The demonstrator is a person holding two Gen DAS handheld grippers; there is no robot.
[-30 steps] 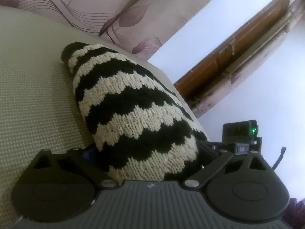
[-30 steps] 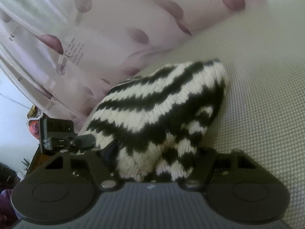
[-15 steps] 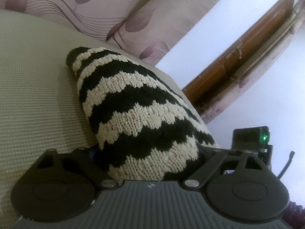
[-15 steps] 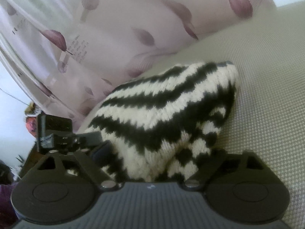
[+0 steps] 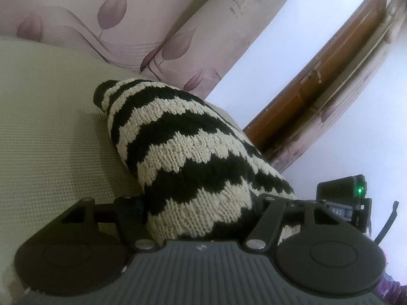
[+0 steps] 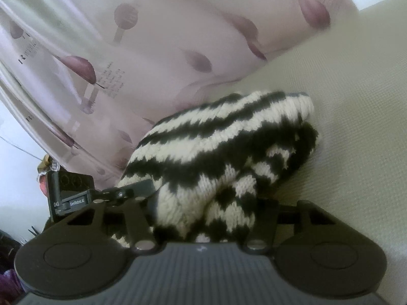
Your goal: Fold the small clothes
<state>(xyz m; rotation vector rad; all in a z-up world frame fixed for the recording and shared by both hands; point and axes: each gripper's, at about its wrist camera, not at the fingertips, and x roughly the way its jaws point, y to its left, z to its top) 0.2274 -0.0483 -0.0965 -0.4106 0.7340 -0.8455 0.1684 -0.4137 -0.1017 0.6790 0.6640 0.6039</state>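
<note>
Knit striped garment (image 5: pixel 193 157) runs away from both grippers, near edge between jaws; left gripper (image 5: pixel 201 211) and right gripper (image 6: pixel 208 211) closing on it, seemingly gripping.

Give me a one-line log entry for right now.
left gripper: closing, knit garment between jaws | right gripper: closing, same garment | surface: beige cushion
</note>
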